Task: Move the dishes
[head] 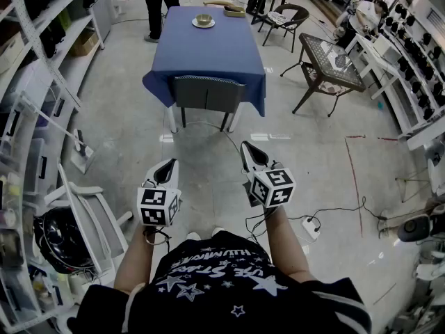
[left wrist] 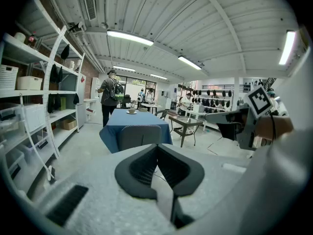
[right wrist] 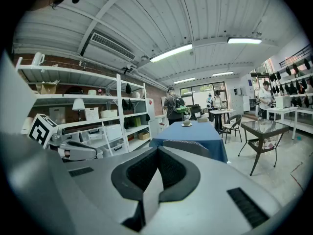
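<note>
Standing spot: person on the pale grey concrete floor (head: 313, 165), well apart from the table, both grippers held out in front, side by side.
Left gripper (head: 169, 164): grey two-jaw tool with black pads, jaws closed tip to tip, nothing between them.
Right gripper (head: 248, 147): same build, jaws pressed together, empty.
Table: long table under a blue cloth (head: 208, 47), straight ahead of both grippers.
Dishes: small bowl on a white saucer (head: 203, 21) at the table's far end; shallow tan dish (head: 234, 10) just beyond it, by the far edge.
Chair: grey fabric-backed chair (head: 207, 92) pushed up to the table's near end.
Side table: dark-framed glass-top table (head: 330, 58) to the right of the blue one, apart from it.
Shelves: white metal shelving (head: 42, 68) along the left side.
Other person: someone with a backpack (left wrist: 110, 93) standing by the table's far left corner.
</note>
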Motion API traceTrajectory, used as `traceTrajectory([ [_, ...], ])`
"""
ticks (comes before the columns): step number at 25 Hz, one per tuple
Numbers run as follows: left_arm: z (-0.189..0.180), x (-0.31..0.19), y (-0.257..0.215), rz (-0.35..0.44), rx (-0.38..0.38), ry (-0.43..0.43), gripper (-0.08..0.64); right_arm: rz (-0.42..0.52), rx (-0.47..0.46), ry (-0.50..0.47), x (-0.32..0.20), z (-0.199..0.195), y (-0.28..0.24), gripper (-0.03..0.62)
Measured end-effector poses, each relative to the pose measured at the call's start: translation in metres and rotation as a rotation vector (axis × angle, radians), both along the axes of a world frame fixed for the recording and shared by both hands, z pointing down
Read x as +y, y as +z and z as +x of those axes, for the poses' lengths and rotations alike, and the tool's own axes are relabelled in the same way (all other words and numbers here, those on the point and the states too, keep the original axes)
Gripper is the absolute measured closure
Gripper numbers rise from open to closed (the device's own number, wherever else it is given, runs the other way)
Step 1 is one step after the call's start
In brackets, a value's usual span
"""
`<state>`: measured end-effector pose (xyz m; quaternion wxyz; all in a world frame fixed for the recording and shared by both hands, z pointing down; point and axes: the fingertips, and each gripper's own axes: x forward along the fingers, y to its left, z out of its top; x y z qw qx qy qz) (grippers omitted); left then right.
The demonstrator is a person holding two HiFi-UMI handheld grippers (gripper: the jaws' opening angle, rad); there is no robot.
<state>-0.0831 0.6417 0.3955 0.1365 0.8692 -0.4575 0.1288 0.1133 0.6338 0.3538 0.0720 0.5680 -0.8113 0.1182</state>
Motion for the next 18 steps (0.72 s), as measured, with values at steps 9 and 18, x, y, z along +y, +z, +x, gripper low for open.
traceTrajectory([
  [9,0.004,0.007,0.003,-0.002,0.001,0.014,0.541,-0.002,0.018,0.000,0.013,0.000,0.000,0.588],
  [18,-0.006,0.033,0.018,-0.022,0.006,0.026,0.540,-0.015,0.036,0.003,0.038,-0.008,0.011,0.588],
])
